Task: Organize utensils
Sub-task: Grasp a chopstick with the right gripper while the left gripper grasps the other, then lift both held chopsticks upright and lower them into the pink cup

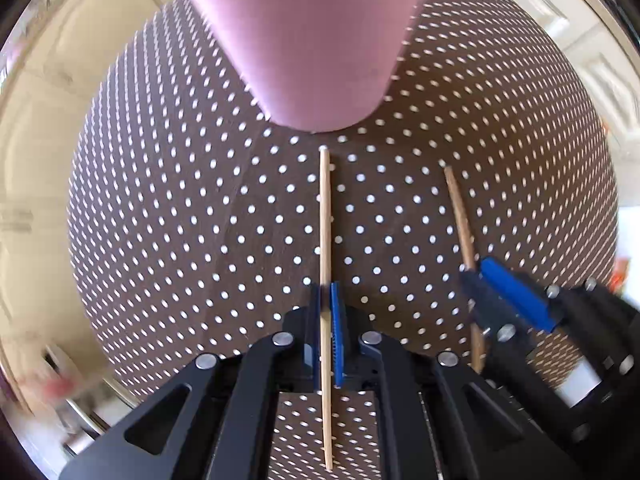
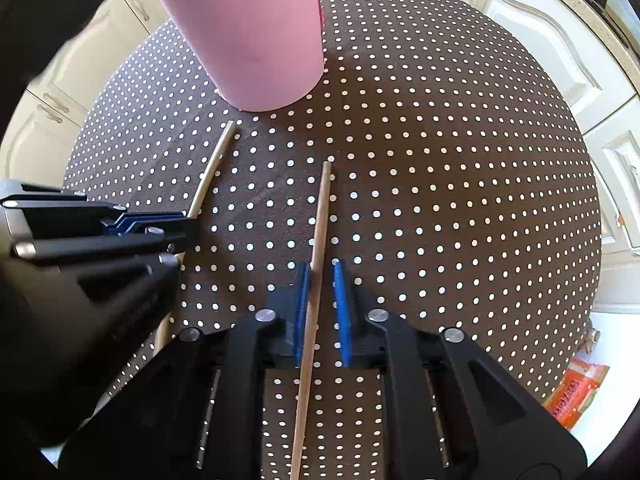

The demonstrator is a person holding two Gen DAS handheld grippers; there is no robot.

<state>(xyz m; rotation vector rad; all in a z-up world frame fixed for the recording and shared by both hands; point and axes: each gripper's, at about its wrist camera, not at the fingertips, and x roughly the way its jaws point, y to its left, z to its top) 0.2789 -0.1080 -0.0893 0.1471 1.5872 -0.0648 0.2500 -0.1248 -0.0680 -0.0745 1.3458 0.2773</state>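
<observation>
Two wooden chopsticks lie on the table: the left chopstick [image 1: 326, 240] [image 2: 210, 172] and the right chopstick [image 1: 460, 216] [image 2: 318, 240]. One pink cup [image 1: 304, 36] [image 2: 252, 36] stands beyond their far tips. One brown tablecloth with white dots [image 1: 180, 220] [image 2: 460, 200] covers the round table. Two grippers are in view, the left gripper [image 1: 326, 300] [image 2: 188, 232] and the right gripper [image 2: 322, 280] [image 1: 478, 272], each with two blue-padded fingers. One orange packet [image 2: 576, 392] sits past the table's edge; there may be more items there, but the blur hides them.

Bright daylight, soft shadows, fisheye-warped edges, motion blur in left view.
</observation>
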